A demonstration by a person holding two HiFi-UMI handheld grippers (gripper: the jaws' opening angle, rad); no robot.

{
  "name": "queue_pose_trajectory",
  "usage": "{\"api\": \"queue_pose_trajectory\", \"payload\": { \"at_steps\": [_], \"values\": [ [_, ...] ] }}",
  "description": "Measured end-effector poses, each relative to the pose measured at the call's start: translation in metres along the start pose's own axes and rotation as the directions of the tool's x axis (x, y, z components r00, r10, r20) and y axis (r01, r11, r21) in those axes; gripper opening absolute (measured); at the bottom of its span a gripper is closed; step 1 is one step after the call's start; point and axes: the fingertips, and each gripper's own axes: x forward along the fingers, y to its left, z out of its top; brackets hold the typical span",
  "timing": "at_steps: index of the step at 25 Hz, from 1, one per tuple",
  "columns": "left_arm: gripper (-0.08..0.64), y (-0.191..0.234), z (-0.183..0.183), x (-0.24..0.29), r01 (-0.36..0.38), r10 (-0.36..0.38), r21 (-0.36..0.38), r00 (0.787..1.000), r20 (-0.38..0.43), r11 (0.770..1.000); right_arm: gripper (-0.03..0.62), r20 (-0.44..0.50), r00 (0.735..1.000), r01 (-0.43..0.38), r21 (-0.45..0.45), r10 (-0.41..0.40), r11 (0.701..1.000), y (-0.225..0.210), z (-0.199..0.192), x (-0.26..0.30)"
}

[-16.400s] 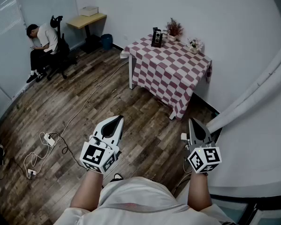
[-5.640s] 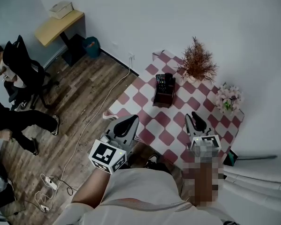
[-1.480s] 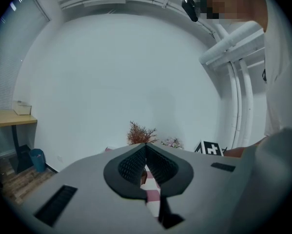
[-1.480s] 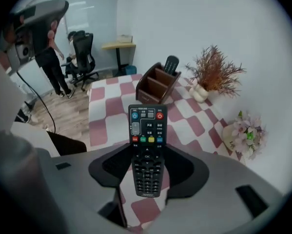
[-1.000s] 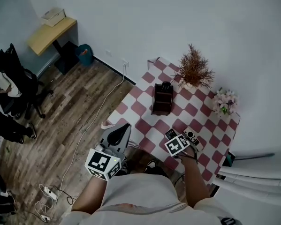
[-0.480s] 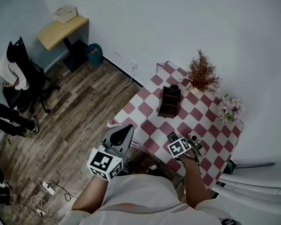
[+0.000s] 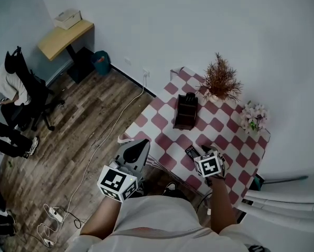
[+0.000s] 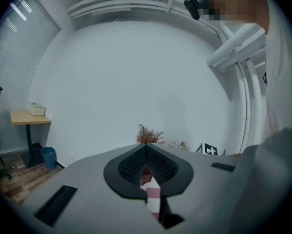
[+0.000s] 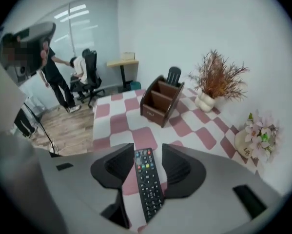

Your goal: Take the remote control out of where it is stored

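Observation:
A black remote control point(image 9: 146, 182) lies flat on the red-and-white checkered tablecloth point(image 9: 120, 123), near the table's front edge point(image 7: 191, 152). My right gripper point(image 9: 148, 152) hangs just over it, jaws on either side of the remote and closing, with a gap still showing on the right side. In the head view the right gripper point(image 7: 198, 155) sits under its marker cube. The brown wooden holder point(image 7: 185, 111) stands farther back on the table point(image 9: 160, 101), with a dark object point(image 9: 173, 75) upright in its rear slot. My left gripper point(image 7: 137, 148) is held off the table's left edge, shut and empty point(image 8: 146, 149).
A dried plant in a white vase point(image 7: 220, 81) and a pot of pale flowers point(image 7: 252, 117) stand at the table's back. People and an office chair point(image 7: 25, 91) are at the far left by a small desk point(image 7: 62, 37). A cable point(image 7: 101, 140) runs over the wooden floor.
My right gripper has shifted a little to the right and its marker cube now covers the spot beside the black remote. The left gripper has hardly moved.

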Motion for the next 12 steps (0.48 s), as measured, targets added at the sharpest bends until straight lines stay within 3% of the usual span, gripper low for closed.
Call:
{"api": "queue_pose_trajectory", "payload": {
  "at_steps": [3, 6, 12],
  "values": [
    [0.009, -0.002, 0.002, 0.003, 0.014, -0.014, 0.0, 1.0, 0.004, 1.0, 0.135, 0.185, 0.982, 0.022, 0.036, -0.028, 0.999, -0.007, 0.038, -0.033],
    [0.009, -0.005, 0.004, 0.005, 0.025, -0.025, 0.006, 1.0, 0.007, 1.0, 0.081, 0.331, 0.941, 0.04, 0.074, -0.063, 0.996, -0.013, 0.067, -0.064],
    [0.009, -0.008, 0.01, 0.007, 0.046, -0.046, 0.017, 0.999, 0.013, 0.999, 0.035, 0.57, 0.815, 0.017, 0.15, -0.1, 0.989, -0.014, 0.104, -0.123]
  ]
}}
